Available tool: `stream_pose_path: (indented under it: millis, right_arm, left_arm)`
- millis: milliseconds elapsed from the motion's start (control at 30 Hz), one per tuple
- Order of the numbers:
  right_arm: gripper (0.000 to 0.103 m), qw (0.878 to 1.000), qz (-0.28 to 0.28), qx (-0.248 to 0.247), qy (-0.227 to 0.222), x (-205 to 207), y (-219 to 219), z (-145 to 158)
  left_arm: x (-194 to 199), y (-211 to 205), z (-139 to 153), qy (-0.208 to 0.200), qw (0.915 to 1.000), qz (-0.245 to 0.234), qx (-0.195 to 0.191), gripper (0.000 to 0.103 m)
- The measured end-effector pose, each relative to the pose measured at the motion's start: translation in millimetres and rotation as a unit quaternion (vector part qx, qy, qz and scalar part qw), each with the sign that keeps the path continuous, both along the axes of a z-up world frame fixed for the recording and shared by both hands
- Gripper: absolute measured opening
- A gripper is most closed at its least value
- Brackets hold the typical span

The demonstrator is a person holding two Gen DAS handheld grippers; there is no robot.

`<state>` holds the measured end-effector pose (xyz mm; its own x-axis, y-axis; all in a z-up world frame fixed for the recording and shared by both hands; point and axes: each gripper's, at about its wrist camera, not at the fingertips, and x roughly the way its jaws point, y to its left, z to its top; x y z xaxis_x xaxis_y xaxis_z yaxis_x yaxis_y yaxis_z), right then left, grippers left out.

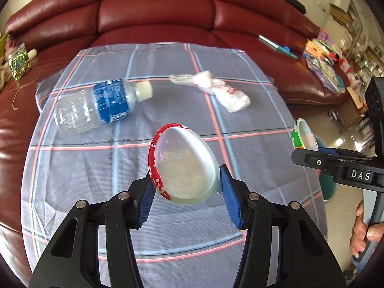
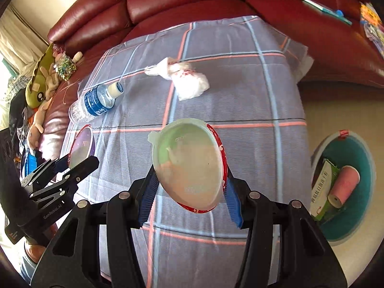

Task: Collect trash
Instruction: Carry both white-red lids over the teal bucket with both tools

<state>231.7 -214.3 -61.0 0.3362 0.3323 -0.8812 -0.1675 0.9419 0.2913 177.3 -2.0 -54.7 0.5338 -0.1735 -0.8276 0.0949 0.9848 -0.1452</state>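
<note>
My left gripper point(image 1: 186, 187) is shut on a red-rimmed plastic cup point(image 1: 183, 163), held on its side above the plaid-covered table point(image 1: 72, 168). My right gripper point(image 2: 189, 189) is shut on a second cup with a translucent lid point(image 2: 189, 163), also held above the table. An empty water bottle with a blue label point(image 1: 96, 105) lies at the far left of the table; it also shows in the right wrist view point(image 2: 96, 103). A crumpled white plastic bag point(image 1: 216, 91) lies at the far middle, seen too in the right wrist view point(image 2: 184, 76).
A teal trash bin point(image 2: 345, 187) stands on the floor right of the table, holding a green box point(image 2: 322, 189) and a pink roll point(image 2: 343, 184). A red leather sofa point(image 1: 156, 7) wraps behind the table, with toys point(image 2: 40, 84) and papers point(image 1: 324, 55) on it.
</note>
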Motion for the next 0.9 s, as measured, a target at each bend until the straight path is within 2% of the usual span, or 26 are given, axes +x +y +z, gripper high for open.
stream_pose_path:
  millis: [367, 700, 900]
  right_arm:
    - [0.049, 0.995, -0.097, 0.018, -0.021, -28, -109, 12]
    - [0.049, 0.984, -0.174, 0.029, -0.021, -52, -201, 4]
    - [0.049, 0.975, -0.218, 0.035, -0.021, -67, -251, 1]
  left_arm:
    - [8, -113, 12, -0.008, 0.9936, -0.112, -0.002, 0.053]
    - [11, -204, 5, 0.005, 0.9812, -0.192, 0.009, 0.053]
    - [10, -260, -3, 0.011, 0.9702, -0.241, 0.024, 0.053]
